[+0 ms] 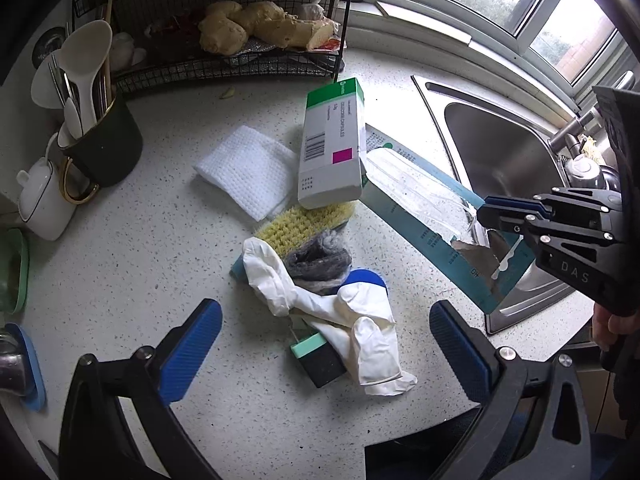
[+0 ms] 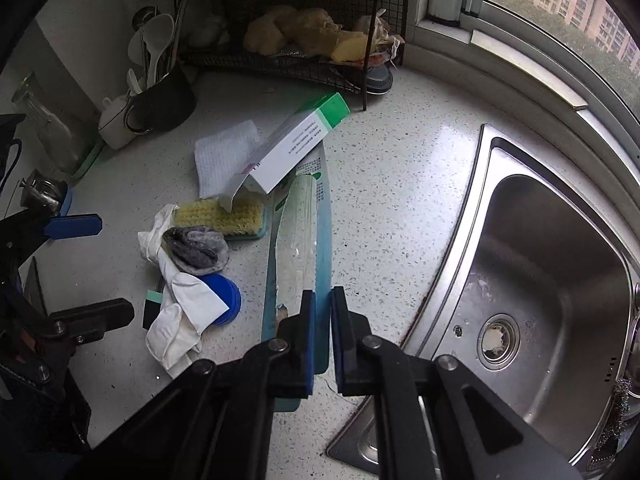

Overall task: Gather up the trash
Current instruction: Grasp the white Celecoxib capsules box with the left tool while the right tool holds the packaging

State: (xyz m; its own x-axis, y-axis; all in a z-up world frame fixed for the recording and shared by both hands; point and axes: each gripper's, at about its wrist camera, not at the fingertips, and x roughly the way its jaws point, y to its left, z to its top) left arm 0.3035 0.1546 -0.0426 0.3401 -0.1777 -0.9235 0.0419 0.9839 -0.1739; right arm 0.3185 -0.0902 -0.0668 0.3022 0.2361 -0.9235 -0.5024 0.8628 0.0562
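One blister pack (image 2: 298,240), right gripper (image 2: 322,344) clamping its near end, is stretching lengthwise beside the sink (image 2: 560,280); left gripper (image 1: 326,356) is gaping.

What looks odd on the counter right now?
The white and green box sits tilted, propped on the torn teal package the right gripper grips; its end flap hangs open over the scrub brush.

Left gripper (image 1: 326,354): jaws spread wide, blue pads facing each other, pointing steeply downward, nothing between them.

Right gripper (image 2: 323,320): jaws drawn nearly together, pads clamped on the edge of a thin teal package (image 2: 316,216) running toward 12 o'clock; seen from the left wrist at 3 o'clock.
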